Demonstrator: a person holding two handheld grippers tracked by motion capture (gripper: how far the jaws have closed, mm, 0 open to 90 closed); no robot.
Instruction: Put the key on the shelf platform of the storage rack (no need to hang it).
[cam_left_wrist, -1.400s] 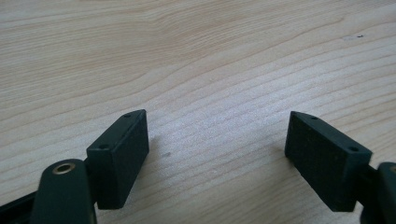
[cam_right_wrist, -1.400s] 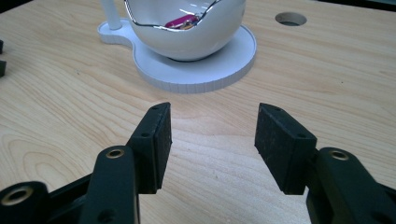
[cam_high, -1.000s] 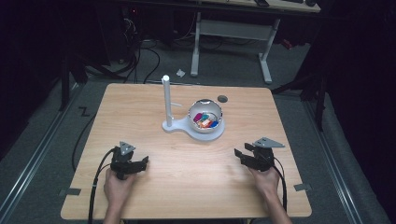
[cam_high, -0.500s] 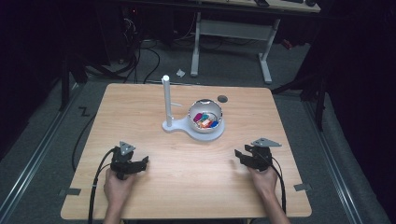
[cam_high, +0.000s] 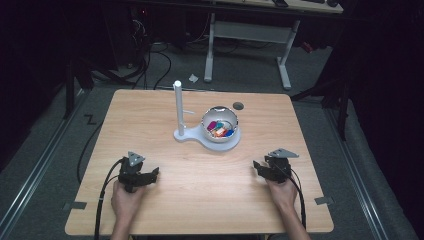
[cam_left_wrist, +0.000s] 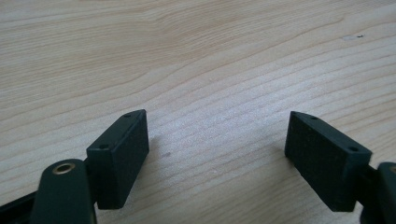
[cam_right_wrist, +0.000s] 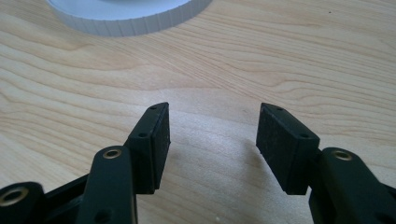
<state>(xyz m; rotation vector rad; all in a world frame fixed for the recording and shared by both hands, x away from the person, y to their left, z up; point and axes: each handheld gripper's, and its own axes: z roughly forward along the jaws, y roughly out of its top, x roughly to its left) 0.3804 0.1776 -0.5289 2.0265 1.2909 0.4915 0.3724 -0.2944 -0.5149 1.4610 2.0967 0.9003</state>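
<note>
Sitting mid-table, bowl well apart from left tongs, right tongs, both open, empty.

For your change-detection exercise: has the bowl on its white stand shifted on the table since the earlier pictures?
No. The bowl sits at the same spot beside the white post and just short of the table's dark round hole, as before.

We count one wooden table. On it stands one white base, bearing one upright white post and one shiny bowl. The bowl holds several small coloured pieces, too small for us to number. We list two grippers, the left gripper and the right gripper, two jaws apiece, each in one hand.
</note>
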